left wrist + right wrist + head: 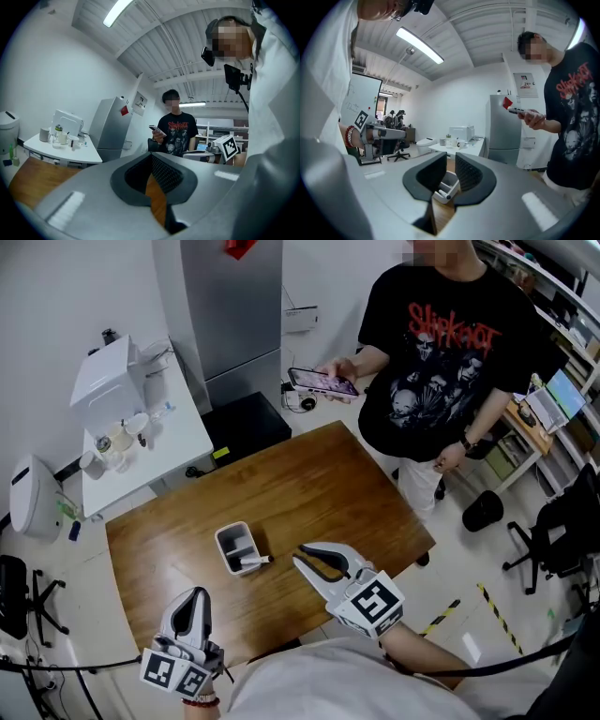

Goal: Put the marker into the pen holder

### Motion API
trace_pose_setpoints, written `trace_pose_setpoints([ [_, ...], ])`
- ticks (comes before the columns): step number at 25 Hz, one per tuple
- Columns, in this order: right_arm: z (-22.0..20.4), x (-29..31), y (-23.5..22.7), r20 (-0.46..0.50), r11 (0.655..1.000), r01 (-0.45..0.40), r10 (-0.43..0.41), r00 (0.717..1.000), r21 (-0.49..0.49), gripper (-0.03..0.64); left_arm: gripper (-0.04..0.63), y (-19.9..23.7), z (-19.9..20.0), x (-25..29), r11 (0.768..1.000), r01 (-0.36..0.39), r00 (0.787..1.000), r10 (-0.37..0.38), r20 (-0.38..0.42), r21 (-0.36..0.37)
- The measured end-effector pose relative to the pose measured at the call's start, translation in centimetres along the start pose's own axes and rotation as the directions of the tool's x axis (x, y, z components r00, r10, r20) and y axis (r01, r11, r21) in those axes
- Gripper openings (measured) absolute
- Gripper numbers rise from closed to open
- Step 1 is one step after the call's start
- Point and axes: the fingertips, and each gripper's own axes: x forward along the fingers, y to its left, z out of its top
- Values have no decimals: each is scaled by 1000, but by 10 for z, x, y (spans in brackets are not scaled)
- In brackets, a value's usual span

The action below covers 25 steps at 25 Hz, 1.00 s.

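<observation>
The white, dark-tipped marker (251,562) lies slanted in the pale rectangular pen holder (223,538) mid-way across the brown wooden table (328,484), its end over the rim toward the nearer right gripper (302,557), whose jaws are slightly apart and empty; the left gripper (195,594), jaws together, is at the near edge.

The white rectangular plastic pen holder (234,547) stands left of centre on the brown wooden table (319,484). The white marker (251,562) lies in it, one end over the rim. The right gripper (302,554) is just to its right, the left gripper (195,598) nearer, at the front edge.
</observation>
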Motion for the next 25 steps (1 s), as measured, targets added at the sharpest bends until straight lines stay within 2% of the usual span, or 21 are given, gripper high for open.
trace_pose_setpoints([
  [5, -17, -12, -22, -52, 999, 20, -19, 998, 25, 40, -23, -13, 1, 8, 1000, 12, 1000, -12, 8, 1],
  [14, -6, 1, -18, -24, 999, -18, 19, 1000, 49, 41, -23, -5, 8, 12, 1000, 12, 1000, -12, -6, 17],
  [21, -10, -5, -23, -21, 997, -3, 5, 1000, 75, 49, -23, -10, 9, 20, 999, 41, 999, -41, -1, 21],
  [25, -26, -5, -25, -52, 994, 20, -14, 999, 104, 52, -23, -6, 0, 22, 999, 52, 999, -52, -7, -14],
])
